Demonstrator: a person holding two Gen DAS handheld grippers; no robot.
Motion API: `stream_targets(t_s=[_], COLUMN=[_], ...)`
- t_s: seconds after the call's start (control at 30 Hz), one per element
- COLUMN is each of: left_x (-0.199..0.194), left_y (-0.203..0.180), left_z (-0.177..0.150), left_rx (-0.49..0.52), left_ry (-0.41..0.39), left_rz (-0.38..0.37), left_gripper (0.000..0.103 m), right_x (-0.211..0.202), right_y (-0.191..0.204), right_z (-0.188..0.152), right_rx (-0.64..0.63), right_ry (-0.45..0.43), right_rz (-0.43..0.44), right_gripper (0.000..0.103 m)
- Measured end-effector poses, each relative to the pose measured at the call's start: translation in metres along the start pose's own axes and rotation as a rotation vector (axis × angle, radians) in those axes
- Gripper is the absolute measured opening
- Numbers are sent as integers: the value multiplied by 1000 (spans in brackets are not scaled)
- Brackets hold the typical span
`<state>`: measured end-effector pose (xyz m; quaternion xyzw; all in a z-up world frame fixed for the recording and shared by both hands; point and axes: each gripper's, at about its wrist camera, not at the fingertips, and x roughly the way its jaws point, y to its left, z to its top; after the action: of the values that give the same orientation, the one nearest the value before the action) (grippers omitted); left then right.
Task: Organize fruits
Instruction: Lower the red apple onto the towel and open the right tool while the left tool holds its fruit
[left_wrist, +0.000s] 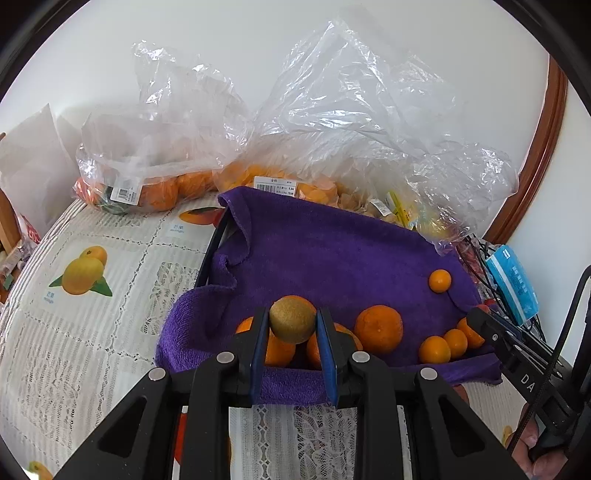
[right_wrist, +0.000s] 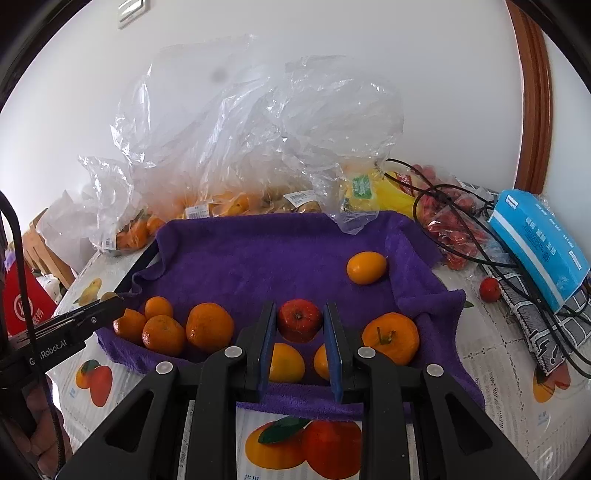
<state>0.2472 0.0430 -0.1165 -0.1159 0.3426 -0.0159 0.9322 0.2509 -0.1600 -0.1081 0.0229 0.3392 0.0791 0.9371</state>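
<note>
A table covered by a fruit-printed cloth (left_wrist: 92, 258) stands against a white wall (left_wrist: 258, 55); clear bags (left_wrist: 332, 122) lie at its far edge. Left gripper (left_wrist: 292, 326) clamps a round kiwi (left_wrist: 292, 320) above the purple towel (left_wrist: 332, 251). Right gripper (right_wrist: 300, 325) grips a small red apple (right_wrist: 298, 319), stem end facing the camera.

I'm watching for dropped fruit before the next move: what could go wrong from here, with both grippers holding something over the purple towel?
1. The left gripper holds the round kiwi only at its fingertips, so it might slip out and roll.
2. Oranges sit directly under it on the purple towel; setting the kiwi down there may knock them apart.
3. The right gripper pinches a small red fruit; squeezing harder could bruise it.
</note>
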Motion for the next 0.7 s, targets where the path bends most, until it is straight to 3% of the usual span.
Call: stream_targets(t_s=[0.7], left_x=[3], left_y=[-1], left_z=[-2], left_rx=[1], left_ry=[12], left_rz=[-5], left_gripper=[25], right_x=[20], right_y=[3], right_z=[-10], right_rx=[-14], right_ry=[59], right_rz=[-20], right_gripper=[25])
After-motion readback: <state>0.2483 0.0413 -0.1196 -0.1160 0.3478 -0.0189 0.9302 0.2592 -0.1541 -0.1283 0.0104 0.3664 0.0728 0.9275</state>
